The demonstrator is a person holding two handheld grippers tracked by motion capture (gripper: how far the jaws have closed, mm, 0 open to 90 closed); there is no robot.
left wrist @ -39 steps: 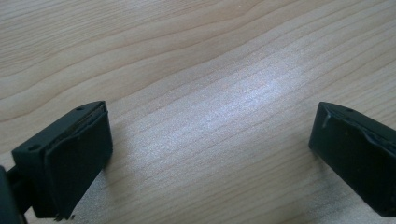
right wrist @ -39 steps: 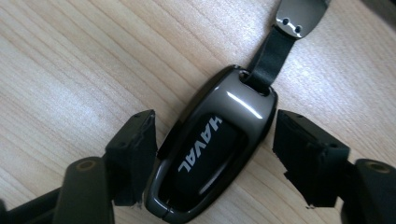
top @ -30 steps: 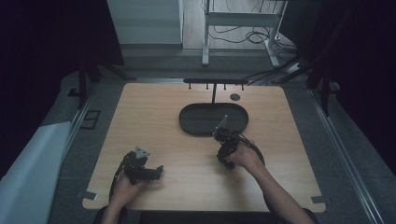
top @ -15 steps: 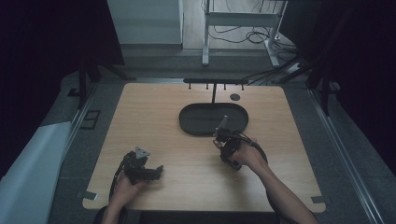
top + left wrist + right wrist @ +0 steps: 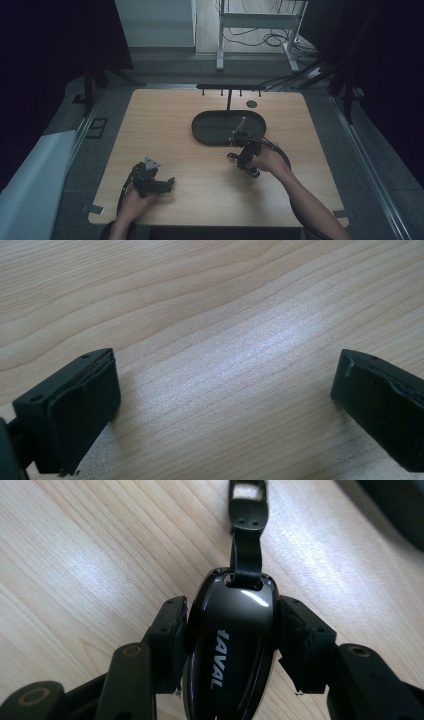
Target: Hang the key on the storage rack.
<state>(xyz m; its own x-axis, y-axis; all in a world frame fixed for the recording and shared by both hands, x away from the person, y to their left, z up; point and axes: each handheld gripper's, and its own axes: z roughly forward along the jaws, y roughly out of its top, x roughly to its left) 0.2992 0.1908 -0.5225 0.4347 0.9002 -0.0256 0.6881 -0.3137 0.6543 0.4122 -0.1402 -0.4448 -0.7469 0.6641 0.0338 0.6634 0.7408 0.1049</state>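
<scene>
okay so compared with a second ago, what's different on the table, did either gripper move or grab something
Little changed. The right gripper and its hand shifted slightly rightward, near the front edge of the dark oval tray. It is clamped on a glossy black car key fob with a strap; whether that grip is new cannot be told. The left gripper stayed low on the wooden table, jaws wide apart on nothing. The tray stayed put.

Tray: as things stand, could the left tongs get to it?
Probably yes. The left tongs sit open over bare table, and nothing lies on the wood between them and the tray. The right tongs, shut on a key fob, are beside the tray's near rim, off that path.
</scene>
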